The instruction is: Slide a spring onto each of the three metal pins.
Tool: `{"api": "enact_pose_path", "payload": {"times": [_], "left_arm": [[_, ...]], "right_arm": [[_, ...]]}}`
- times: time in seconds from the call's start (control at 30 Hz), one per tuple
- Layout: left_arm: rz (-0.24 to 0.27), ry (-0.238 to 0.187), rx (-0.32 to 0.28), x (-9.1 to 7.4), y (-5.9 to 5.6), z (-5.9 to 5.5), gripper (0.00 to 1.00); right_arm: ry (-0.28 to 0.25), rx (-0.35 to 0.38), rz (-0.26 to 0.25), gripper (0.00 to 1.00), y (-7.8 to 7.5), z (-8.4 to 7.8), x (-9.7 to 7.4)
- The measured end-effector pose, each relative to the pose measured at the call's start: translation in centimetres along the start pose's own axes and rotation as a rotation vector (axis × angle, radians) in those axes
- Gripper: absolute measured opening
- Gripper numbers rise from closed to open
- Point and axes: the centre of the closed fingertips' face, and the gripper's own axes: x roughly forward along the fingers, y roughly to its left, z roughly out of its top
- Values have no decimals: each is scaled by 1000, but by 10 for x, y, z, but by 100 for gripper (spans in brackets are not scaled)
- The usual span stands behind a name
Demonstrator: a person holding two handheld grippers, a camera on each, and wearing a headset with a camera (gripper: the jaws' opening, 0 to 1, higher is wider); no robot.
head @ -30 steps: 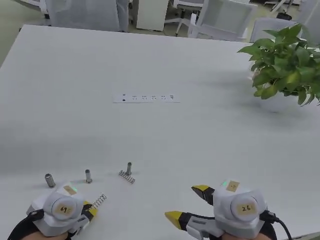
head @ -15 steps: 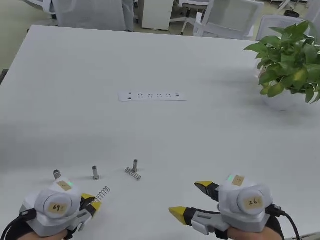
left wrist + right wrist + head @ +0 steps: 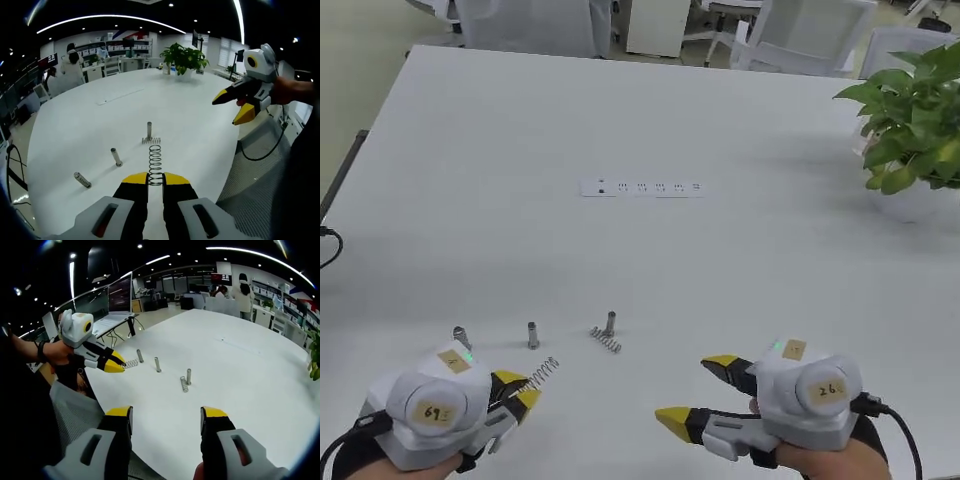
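Three small metal pins stand in a row on the white table: a left pin [image 3: 461, 337] that looks ribbed and tilted, a bare middle pin [image 3: 532, 335] and a bare right pin [image 3: 610, 322]. A loose spring [image 3: 606, 341] lies at the right pin's foot. My left gripper [image 3: 520, 390] is shut on the end of a second spring [image 3: 542, 372], which sticks out forward just short of the middle pin [image 3: 116, 156]; the held spring [image 3: 155, 162] rises from its tips [image 3: 155, 177]. My right gripper [image 3: 696, 390] hovers open and empty to the right of the pins [image 3: 166, 412].
A white power strip [image 3: 642, 188] lies mid-table. A potted plant [image 3: 915, 130] stands at the far right, and chairs line the far edge. A dark cable [image 3: 330, 245] hangs off the left edge. The near table edge is just behind both grippers.
The head view has swung left, so everything sits further right in the picture. My left gripper has carried its spring slightly nearer the middle pin. The right gripper stays open.
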Motion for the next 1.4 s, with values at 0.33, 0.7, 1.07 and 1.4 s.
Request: {"api": "enact_pose_path", "payload": {"times": [0.33,0.7,1.07,1.4], "left_arm": [[-25,-27,42,-18,-10,10,3],[-81,-70,126,-26,-29,36,3],[-167,-99,221,-28,-55,55,3],[-244,-92,289,-27,-75,57,3]], "right_arm": [[6,-45,67,51,15,8,8],[11,-115,176,46,35,18,15],[-4,-187,291,37,54,33,19],[-17,-246,391,24,72,41,19]]}}
